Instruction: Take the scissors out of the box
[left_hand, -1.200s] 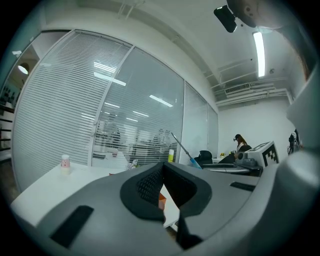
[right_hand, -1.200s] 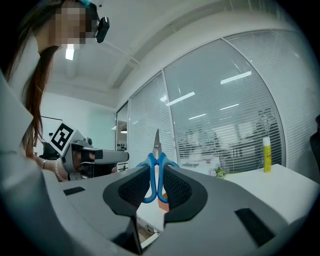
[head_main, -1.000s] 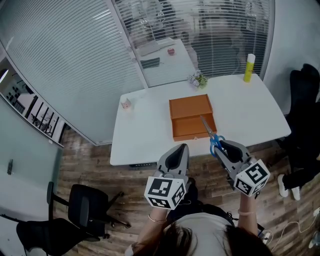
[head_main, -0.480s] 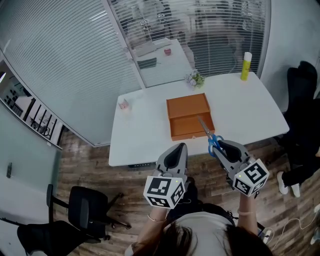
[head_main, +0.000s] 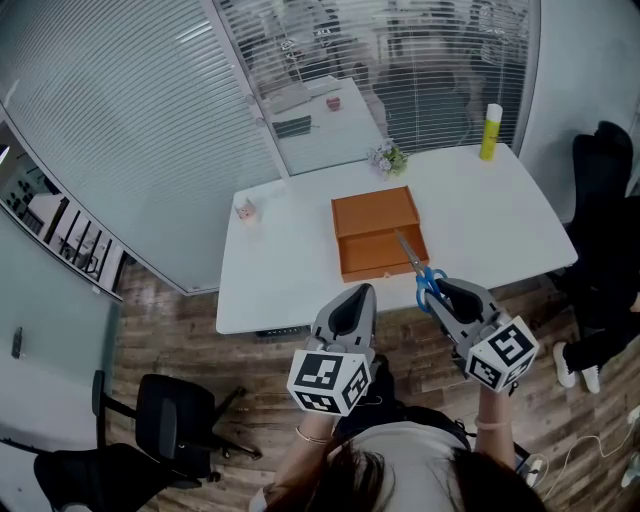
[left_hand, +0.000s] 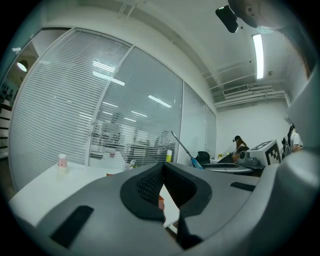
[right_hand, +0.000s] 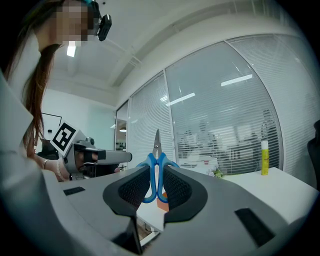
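Since the fingers of the right gripper (head_main: 441, 292) are pinched on the blue handles of the scissors (head_main: 418, 264), held up in the air near the orange box (head_main: 375, 212) with the blades pointing away over it, that hand looks best placed to set them on the surface (head_main: 290, 260), while the left gripper (head_main: 360, 295) has its fingers closed on nothing.

White table (head_main: 290, 285) on a wood-plank floor (head_main: 170, 335) — glass walls with blinds (head_main: 130, 120) stand behind it. A black chair (head_main: 165, 422) sits at lower left. Beyond the glass, another white table (head_main: 325, 135); a ceiling strip light (left_hand: 258, 56) glows overhead.
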